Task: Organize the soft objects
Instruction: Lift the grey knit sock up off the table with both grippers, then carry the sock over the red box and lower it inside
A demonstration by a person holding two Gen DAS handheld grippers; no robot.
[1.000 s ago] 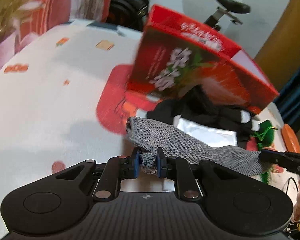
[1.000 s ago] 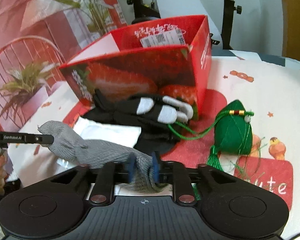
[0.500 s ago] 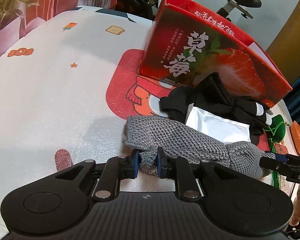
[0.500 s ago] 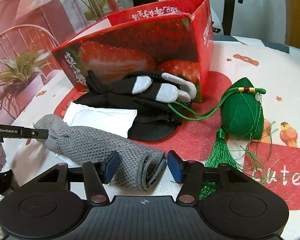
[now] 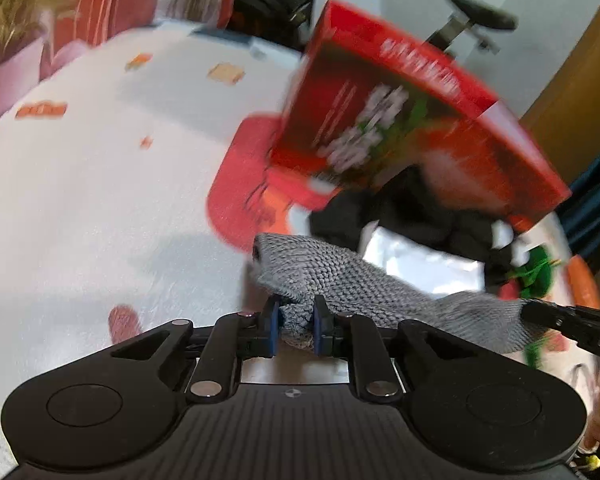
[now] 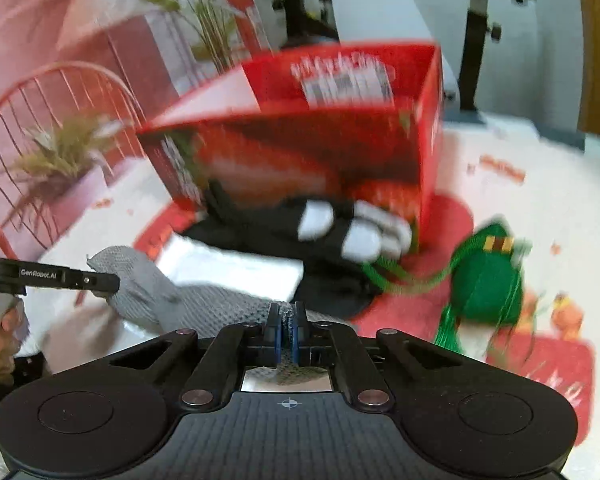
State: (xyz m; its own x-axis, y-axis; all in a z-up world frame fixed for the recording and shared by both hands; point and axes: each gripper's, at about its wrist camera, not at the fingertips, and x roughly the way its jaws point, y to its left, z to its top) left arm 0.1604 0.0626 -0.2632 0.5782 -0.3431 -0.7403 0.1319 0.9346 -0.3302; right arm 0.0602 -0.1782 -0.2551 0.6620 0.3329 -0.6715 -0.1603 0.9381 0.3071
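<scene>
Grey knitted cloth (image 5: 352,288) is hanging stretched above the tabletop (image 5: 100,208) in the left view, the left claw (image 5: 294,330) clenching one end, while the red box (image 5: 412,120) behind is waiting, seemingly unfilled. Right view: the right claw (image 6: 287,332) is pinching the cloth's other end; black glove (image 6: 324,232), white pouch (image 6: 236,268) and green tasselled pouch (image 6: 488,284) are lying unsorted, crowding the box front.
</scene>
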